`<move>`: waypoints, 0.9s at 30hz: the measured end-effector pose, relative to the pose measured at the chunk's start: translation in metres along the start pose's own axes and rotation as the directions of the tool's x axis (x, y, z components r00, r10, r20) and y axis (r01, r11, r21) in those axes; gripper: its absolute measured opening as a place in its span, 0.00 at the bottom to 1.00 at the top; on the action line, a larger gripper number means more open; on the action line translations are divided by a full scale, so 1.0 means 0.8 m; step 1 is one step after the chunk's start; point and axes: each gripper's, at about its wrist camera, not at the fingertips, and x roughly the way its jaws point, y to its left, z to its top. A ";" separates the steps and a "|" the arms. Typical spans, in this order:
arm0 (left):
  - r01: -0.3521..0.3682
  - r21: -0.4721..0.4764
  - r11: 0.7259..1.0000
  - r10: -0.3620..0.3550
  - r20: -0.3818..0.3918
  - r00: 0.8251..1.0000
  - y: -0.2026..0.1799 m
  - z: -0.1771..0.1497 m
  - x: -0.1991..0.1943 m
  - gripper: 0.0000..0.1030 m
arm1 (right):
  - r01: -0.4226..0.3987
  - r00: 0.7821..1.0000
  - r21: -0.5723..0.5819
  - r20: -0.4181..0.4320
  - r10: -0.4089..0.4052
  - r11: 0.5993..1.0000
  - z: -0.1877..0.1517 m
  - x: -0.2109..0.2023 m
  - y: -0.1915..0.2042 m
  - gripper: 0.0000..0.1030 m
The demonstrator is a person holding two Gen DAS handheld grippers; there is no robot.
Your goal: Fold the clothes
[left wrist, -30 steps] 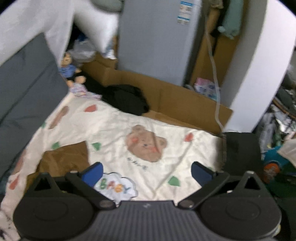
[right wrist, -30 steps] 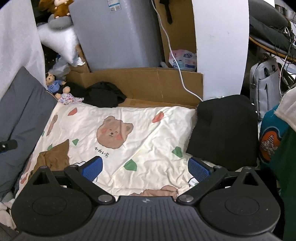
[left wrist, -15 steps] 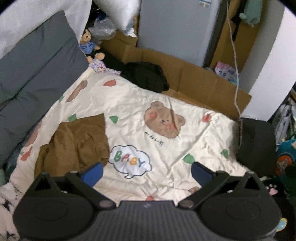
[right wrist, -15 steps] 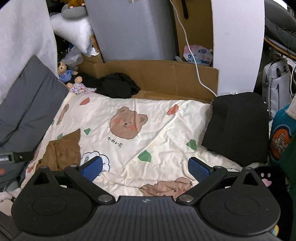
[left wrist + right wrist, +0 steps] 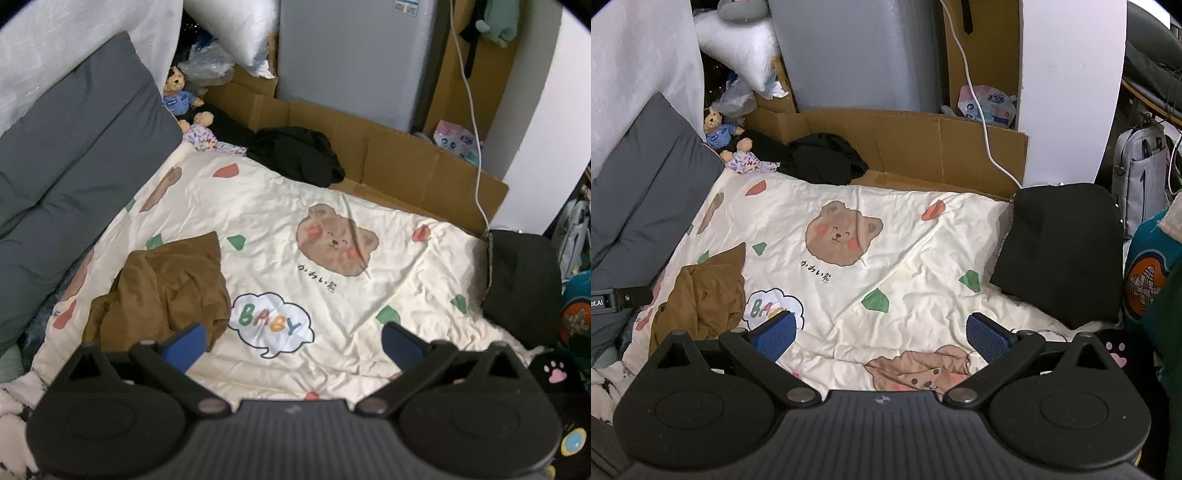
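A flattened cardboard box (image 5: pixel 399 162) lies at the far edge of the bear blanket (image 5: pixel 332 240), a black heap (image 5: pixel 295 155) on its near flap. The crumpled brown garment (image 5: pixel 162 288) sits on the blanket's left side. Both the left gripper (image 5: pixel 291 343) and right gripper (image 5: pixel 881 334) hover with fingers spread wide, holding nothing.

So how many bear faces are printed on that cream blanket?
2 full faces: one at the blanket's centre, one crumpled at its near edge. Brown patches at the left edge may be more.
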 end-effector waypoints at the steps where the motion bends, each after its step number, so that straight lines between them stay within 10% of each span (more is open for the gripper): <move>1: -0.004 -0.002 1.000 0.004 0.000 1.000 -0.003 -0.004 -0.003 1.00 | 0.002 1.000 -0.002 0.005 -0.002 1.000 0.000 0.000 0.000 0.98; 27: -0.001 -0.039 0.999 0.001 -0.004 1.000 -0.027 -0.015 -0.037 1.00 | 0.027 1.000 -0.040 -0.009 -0.027 0.999 0.003 0.002 0.020 1.00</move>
